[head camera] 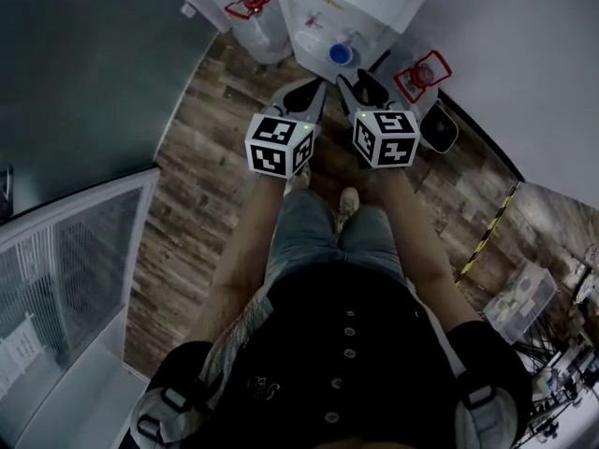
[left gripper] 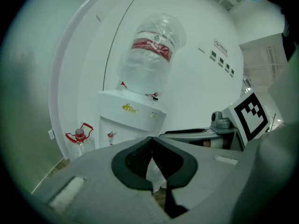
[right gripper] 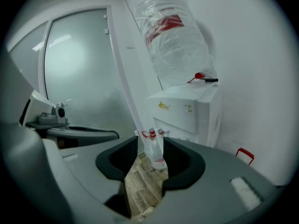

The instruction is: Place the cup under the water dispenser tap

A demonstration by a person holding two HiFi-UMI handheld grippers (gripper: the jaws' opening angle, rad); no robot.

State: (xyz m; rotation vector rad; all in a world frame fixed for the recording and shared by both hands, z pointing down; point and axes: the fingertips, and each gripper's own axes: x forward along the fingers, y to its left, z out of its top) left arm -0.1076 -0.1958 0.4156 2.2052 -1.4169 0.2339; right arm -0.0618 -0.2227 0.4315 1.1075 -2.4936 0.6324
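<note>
A red-handled water bottle stands far left on the wooden floor, a second bottle far right; a frosted glass wall runs along the left.

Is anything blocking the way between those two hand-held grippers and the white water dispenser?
Nothing visible: only bare wooden floor separates the left gripper and right gripper from the white water dispenser. Clear red-handled jugs stand beside it. No cup shows.
</note>
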